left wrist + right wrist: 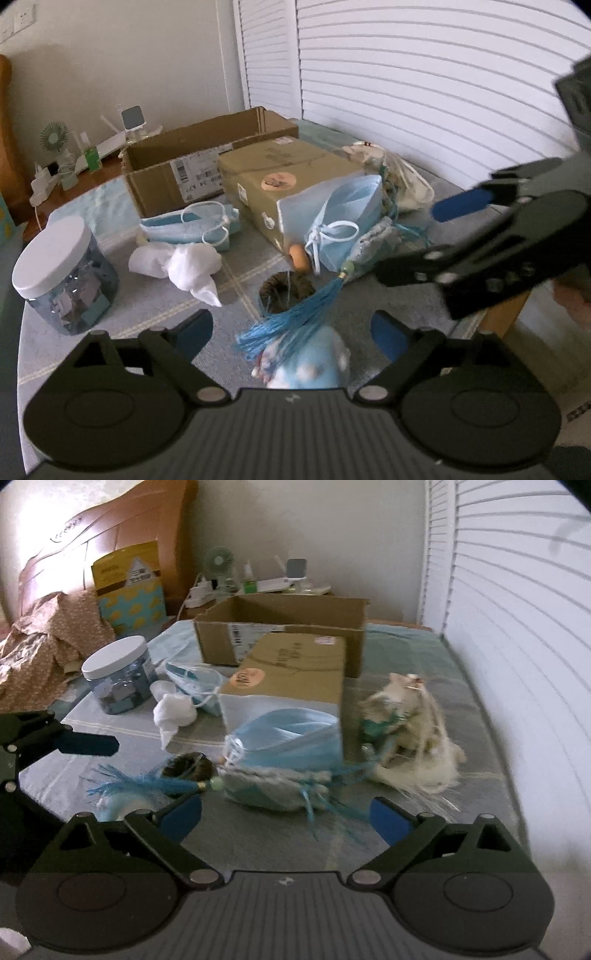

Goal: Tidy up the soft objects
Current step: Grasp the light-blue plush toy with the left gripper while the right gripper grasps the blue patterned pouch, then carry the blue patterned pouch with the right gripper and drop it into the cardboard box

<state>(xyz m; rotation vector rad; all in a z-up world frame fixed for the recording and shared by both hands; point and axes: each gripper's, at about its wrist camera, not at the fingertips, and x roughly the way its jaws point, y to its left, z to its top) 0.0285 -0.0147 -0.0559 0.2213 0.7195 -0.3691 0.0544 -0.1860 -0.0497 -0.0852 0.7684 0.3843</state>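
Soft things lie on a grey cloth. A blue face mask [343,221] [284,738] leans on a closed tan box [288,184] [291,672]. A blue tassel [295,317] [155,782] hangs from a woven pouch [273,786]. A second mask [188,227] [195,683] and white tissue [181,267] [173,712] lie left. A pale blue soft toy [310,365] lies between the open fingers of my left gripper [291,332]. My right gripper [284,814] is open and empty, just in front of the pouch; in the left wrist view it [417,243] is open.
An open cardboard box [192,162] [280,627] stands behind the tan box. A clear jar with white lid [62,273] [118,675] stands at the left. A dark hair ring [286,291] [188,764] and a cream tasselled bundle [410,731] lie nearby. A louvred door is on the right.
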